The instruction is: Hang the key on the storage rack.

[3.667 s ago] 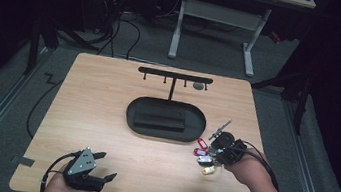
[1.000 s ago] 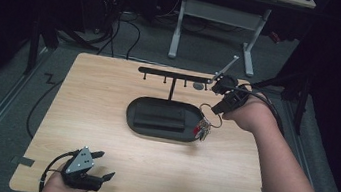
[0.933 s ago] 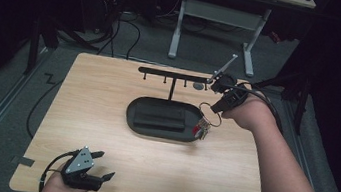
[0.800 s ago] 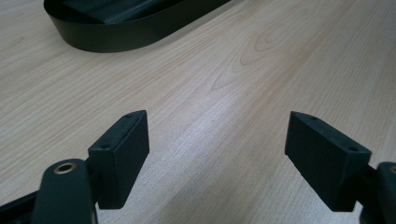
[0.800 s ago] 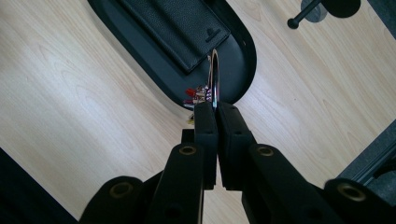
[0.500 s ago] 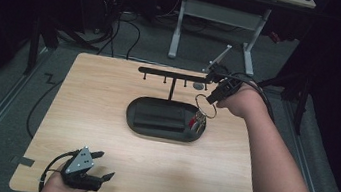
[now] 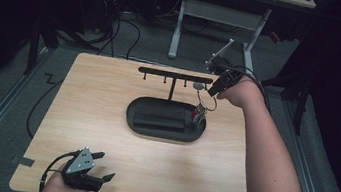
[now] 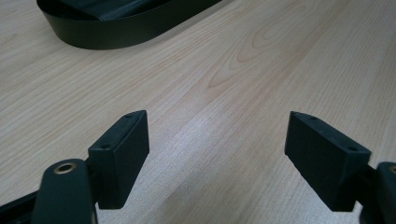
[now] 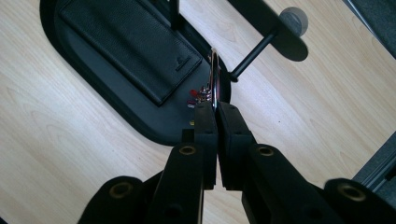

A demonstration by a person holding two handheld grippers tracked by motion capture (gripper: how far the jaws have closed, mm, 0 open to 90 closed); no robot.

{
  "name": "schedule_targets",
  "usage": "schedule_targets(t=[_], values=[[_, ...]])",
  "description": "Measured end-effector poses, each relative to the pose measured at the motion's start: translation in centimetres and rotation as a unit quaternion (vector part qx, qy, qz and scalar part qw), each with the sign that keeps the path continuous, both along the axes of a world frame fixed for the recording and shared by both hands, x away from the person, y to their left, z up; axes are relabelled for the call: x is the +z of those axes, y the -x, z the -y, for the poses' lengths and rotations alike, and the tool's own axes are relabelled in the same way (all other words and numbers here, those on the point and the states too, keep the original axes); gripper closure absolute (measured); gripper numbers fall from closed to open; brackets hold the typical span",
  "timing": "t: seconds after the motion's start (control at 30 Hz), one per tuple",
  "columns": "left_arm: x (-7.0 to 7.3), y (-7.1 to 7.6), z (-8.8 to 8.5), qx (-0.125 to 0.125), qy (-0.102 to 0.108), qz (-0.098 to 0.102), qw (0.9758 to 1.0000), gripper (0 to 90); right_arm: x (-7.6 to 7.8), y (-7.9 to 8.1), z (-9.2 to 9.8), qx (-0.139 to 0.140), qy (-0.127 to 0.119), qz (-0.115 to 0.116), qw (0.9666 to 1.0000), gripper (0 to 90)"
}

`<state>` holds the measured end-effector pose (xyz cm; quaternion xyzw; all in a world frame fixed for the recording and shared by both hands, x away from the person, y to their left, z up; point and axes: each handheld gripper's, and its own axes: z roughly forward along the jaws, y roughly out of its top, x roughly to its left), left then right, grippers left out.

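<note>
Pale wood table (image 7: 105, 117) — grey carpet (image 7: 1, 102), dark room around.

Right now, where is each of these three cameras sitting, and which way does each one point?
High view: sits above the person's side, looks forward and down on the pale wooden table; both forearms, the left gripper and right gripper show.
Left gripper view: rides the left gripper, looks low across the wood between its open jaws.
Right gripper view: rides the right gripper, looks down on a silver key ring pinched in its jaws.
Shared: all three show the black oval tray.
</note>
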<state>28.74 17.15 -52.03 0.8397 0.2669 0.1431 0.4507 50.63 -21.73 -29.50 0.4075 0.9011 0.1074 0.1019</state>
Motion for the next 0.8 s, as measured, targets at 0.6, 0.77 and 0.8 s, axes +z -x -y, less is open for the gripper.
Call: schedule_targets(t=[0.6,0.77,0.8], values=[[0.0,0.0,0.1,-0.002,0.0,0.0,1.0,22.5,-0.8,-2.2,0.8,-0.023,-0.003,-0.003,0.9997,87.7],[-0.1,-0.1,0.1,-0.003,0.001,-0.001,1.0,22.5,-0.9,-2.3,0.4,-0.028,0.004,0.012,0.9995,84.0],[-0.1,-0.1,0.1,-0.003,0.0,-0.001,1.0,22.5,-0.7,-2.2,0.4,-0.035,0.003,0.016,0.9992,81.3]])
